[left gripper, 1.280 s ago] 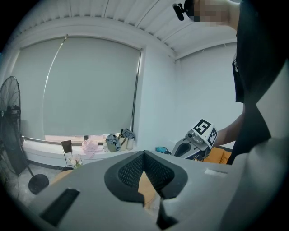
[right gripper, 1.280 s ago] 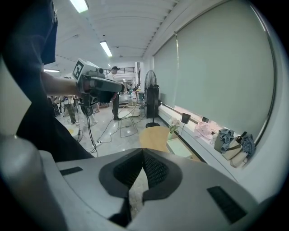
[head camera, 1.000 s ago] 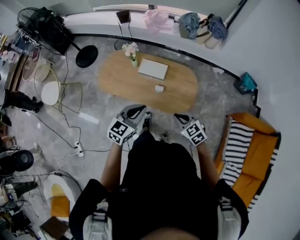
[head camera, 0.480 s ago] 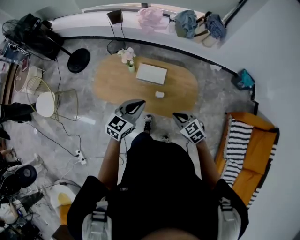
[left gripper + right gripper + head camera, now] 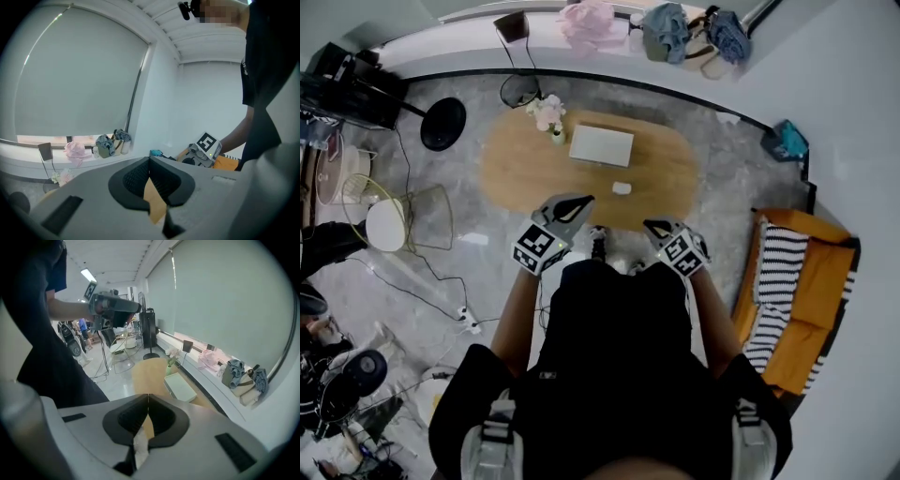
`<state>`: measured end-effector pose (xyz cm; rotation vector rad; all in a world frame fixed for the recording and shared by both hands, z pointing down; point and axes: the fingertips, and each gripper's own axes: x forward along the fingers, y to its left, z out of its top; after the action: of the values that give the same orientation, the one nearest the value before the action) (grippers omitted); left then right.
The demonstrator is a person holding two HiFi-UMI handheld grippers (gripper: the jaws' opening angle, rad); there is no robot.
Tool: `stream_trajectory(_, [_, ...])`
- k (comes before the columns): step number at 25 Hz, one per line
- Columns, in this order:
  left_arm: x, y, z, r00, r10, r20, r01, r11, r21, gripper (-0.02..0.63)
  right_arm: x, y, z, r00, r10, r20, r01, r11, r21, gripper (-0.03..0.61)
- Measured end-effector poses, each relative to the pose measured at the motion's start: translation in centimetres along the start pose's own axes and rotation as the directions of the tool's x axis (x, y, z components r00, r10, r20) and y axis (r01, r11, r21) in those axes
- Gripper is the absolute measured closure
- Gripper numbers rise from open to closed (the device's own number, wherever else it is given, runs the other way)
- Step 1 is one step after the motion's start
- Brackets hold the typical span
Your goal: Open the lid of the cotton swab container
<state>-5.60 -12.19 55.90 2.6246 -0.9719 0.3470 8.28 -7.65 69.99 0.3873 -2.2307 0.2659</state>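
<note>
A small white container (image 5: 622,187) sits on the near side of the oval wooden table (image 5: 656,183); I cannot make out its lid from here. My left gripper (image 5: 583,200) is held in front of the person's body, over the floor just short of the table edge, jaws shut and empty. My right gripper (image 5: 649,225) hangs at the same height to the right, also shut and empty. In the left gripper view the closed jaws (image 5: 150,161) point towards the window, with the right gripper (image 5: 205,149) beside them. The right gripper view looks past its shut jaws (image 5: 148,399) at the table (image 5: 150,373).
A flat white box (image 5: 601,145) and a vase of flowers (image 5: 546,114) stand on the table's far side. An orange sofa (image 5: 820,281) with a striped cushion is at the right. A wire chair (image 5: 431,211), a round stool (image 5: 384,223) and floor cables lie at the left.
The person has shifted slightly towards the table, and both grippers have risen a little closer to its near edge. Both sets of jaws have stayed shut.
</note>
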Motion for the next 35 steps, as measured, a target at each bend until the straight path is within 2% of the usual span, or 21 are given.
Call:
stream_trajectory(4, [1.5, 1.6, 0.3, 0.999, -0.025, -0.040, 0.026, 0.999, 0.026, 0.614, 1.7, -1.4, -1.9, 0.998, 0.002, -0.067, -0.007, 0.997, -0.071, 0.581])
stream_trajectory(11, [4.5, 2.7, 1.7, 0.999, 0.034, -0.035, -0.034, 0.999, 0.000, 0.614, 5.2, -4.6, -5.7, 0.987, 0.102, -0.124, -0.109, 0.993, -0.055, 0.581])
stream_trajectory(17, [5.1, 2.0, -2.5, 0.987, 0.118, -0.113, -0.126, 0.990, -0.069, 0.614, 9.4, -6.4, -9.5, 0.975, 0.153, -0.158, -0.160, 0.987, -0.033, 0.581])
stream_trajectory(25, [3.9, 3.6, -8.0, 0.960, 0.238, -0.150, -0.267, 0.940, -0.213, 0.614, 17.4, -8.8, -12.7, 0.972, 0.158, -0.173, -0.169, 0.984, -0.051, 0.579])
stream_trajectory(30, [3.2, 3.8, -10.8, 0.946, 0.266, -0.185, -0.309, 0.910, -0.276, 0.614, 21.7, -9.3, -14.2, 0.955, 0.182, -0.233, -0.206, 0.975, -0.080, 0.502])
stream_trajectory(35, [3.3, 3.8, -12.8, 0.942, 0.263, -0.210, -0.317, 0.901, -0.295, 0.614, 25.0, -10.5, -15.9, 0.942, 0.181, -0.284, -0.216, 0.971, -0.098, 0.434])
